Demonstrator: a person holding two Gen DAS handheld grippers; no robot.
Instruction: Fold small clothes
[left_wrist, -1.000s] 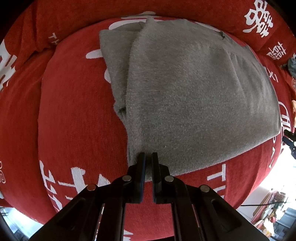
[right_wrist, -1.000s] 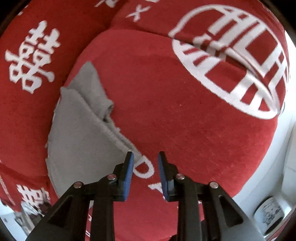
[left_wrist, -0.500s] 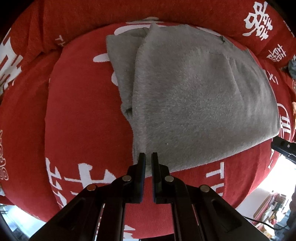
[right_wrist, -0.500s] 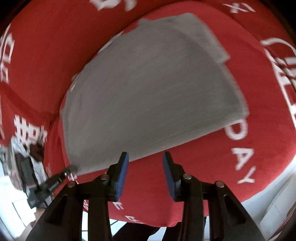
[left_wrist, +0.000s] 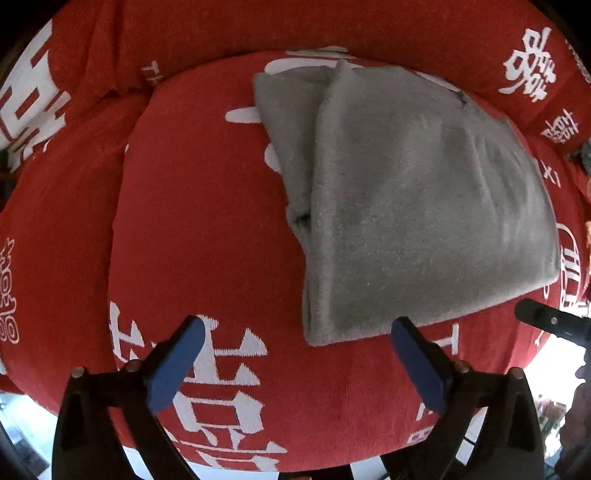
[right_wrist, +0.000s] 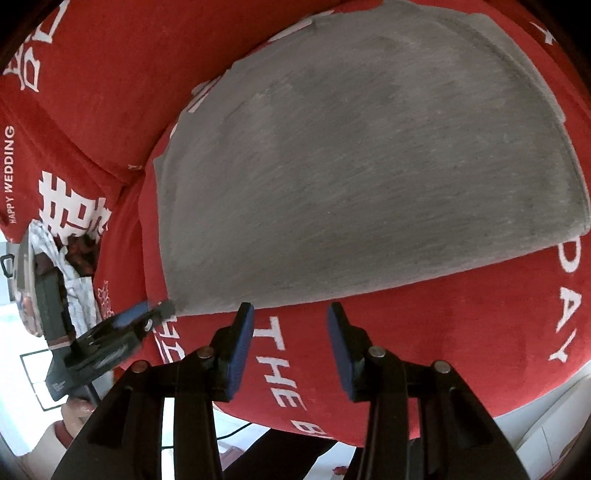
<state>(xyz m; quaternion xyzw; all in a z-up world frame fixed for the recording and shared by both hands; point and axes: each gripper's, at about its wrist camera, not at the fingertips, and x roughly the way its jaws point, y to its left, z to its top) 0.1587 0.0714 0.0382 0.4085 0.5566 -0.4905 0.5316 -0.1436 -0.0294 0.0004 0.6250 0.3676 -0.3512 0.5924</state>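
Your left gripper (left_wrist: 295, 343) hangs pointing straight down over the near corner of the folded grey garment (left_wrist: 424, 206); its jaws are opening, now wide, with that corner between the blue pads but touching neither. The garment lies flat on the red cover (left_wrist: 203, 221), one narrower layer showing along its left edge. Your right gripper (right_wrist: 291, 336) tilts steeply down, jaws part-way apart and empty, just short of the garment's near edge, over the cover. In the right wrist view, your left gripper appears at the garment's lower-left corner. Readable white print on the cover: "HAPPY WEDDING", "THE", "DAY", plus large Chinese characters
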